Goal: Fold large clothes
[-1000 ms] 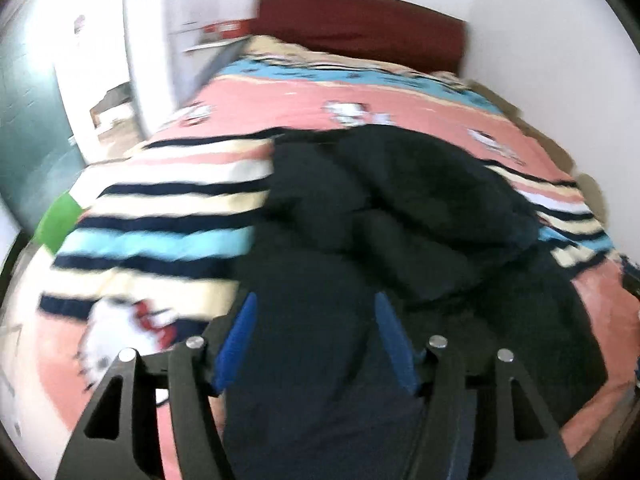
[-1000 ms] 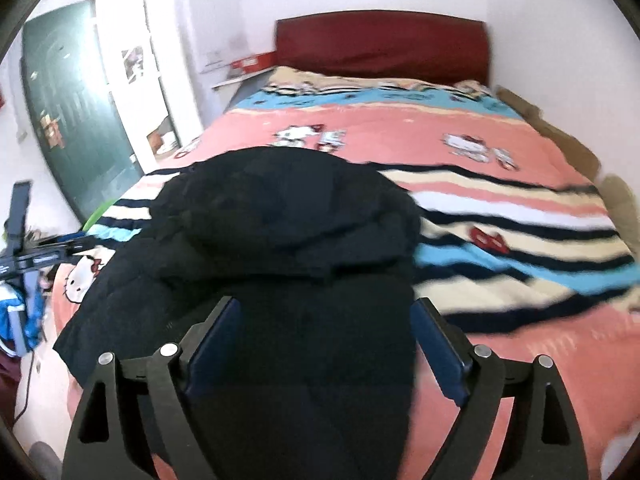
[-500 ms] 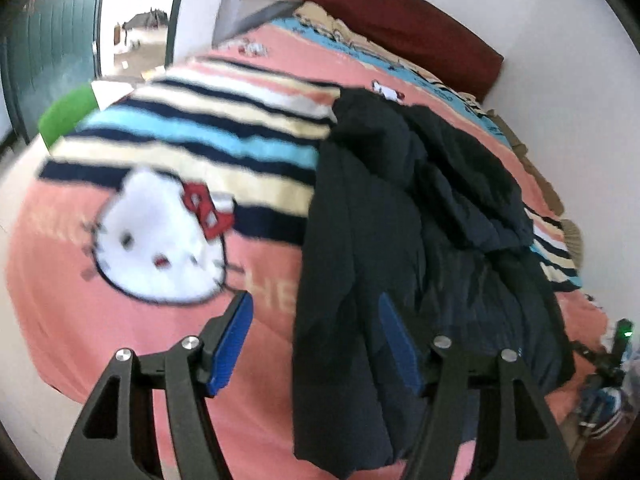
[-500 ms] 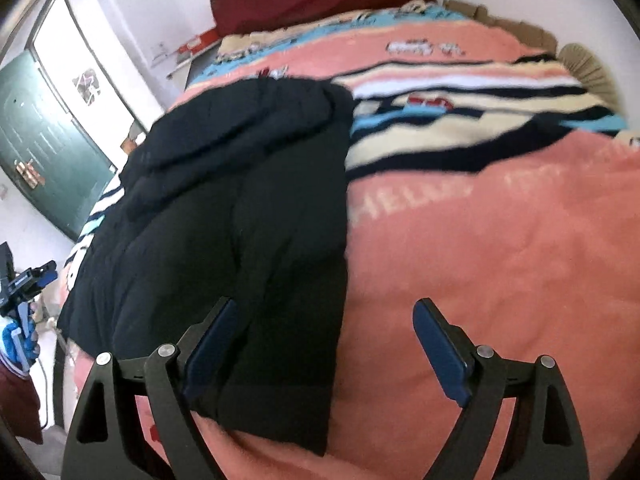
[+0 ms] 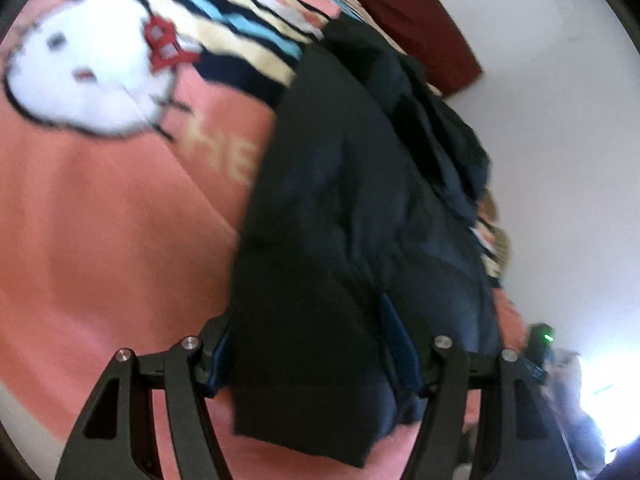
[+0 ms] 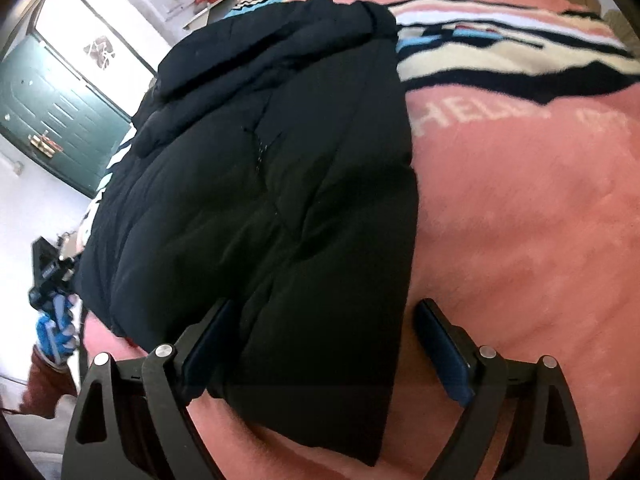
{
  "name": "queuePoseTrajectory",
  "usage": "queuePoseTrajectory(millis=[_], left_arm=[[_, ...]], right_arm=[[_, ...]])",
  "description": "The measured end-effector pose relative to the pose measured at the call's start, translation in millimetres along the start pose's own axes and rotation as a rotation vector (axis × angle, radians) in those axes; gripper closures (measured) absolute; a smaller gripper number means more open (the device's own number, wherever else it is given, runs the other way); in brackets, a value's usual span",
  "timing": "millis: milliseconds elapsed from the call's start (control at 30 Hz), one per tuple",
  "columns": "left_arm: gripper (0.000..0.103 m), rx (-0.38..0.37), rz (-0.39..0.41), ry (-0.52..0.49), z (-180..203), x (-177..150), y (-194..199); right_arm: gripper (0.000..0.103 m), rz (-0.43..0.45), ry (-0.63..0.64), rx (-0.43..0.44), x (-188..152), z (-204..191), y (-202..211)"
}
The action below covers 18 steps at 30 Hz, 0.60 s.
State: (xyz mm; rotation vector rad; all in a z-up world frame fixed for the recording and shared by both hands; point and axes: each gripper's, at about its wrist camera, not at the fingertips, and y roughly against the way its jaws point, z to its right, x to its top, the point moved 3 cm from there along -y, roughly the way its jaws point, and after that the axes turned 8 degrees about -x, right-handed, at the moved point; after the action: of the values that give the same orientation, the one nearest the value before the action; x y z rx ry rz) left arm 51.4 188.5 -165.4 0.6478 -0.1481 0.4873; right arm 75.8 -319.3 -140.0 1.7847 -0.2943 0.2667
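Note:
A large black padded jacket lies lengthwise on the pink blanket, hood end far, hem end near. In the left wrist view my left gripper is open, low over the hem's left corner, with the cloth between its blue pads and one pad at the jacket's left edge. In the right wrist view the same jacket fills the left half. My right gripper is open wide and straddles the hem's right corner, its right pad over bare blanket.
The bed's dark red headboard stands against a white wall. A green door is at the far left. A black device on a stand stands beside the bed's foot; its green light shows in the left wrist view.
Both grippers have come down and tipped downward, from looking across the whole bed to hovering close over the jacket's near hem. The left one has also rolled. Nothing was grasped.

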Motion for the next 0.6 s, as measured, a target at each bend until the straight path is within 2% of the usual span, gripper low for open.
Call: queuePoseTrajectory(millis=[233,367,500,600], left_arm=[[0.039,-0.061,0.015,0.0,9,-5,-6],[0.041,-0.082,0.021,-0.004,16,-8,-7],[0.042,-0.094,0.016,-0.011,18,-10,-6],[0.062,-0.119,0.026,-0.033,24,-12,-3]], right_arm=[[0.014,-0.024,-0.038,0.048,0,-1,-5],[0.038,-0.029,-0.044,0.08,-2,-6,-6],[0.044,-0.052,-0.046,0.104,-3,-9,-10],[0.061,-0.049,-0.039,0.115,-4,-11,-9]])
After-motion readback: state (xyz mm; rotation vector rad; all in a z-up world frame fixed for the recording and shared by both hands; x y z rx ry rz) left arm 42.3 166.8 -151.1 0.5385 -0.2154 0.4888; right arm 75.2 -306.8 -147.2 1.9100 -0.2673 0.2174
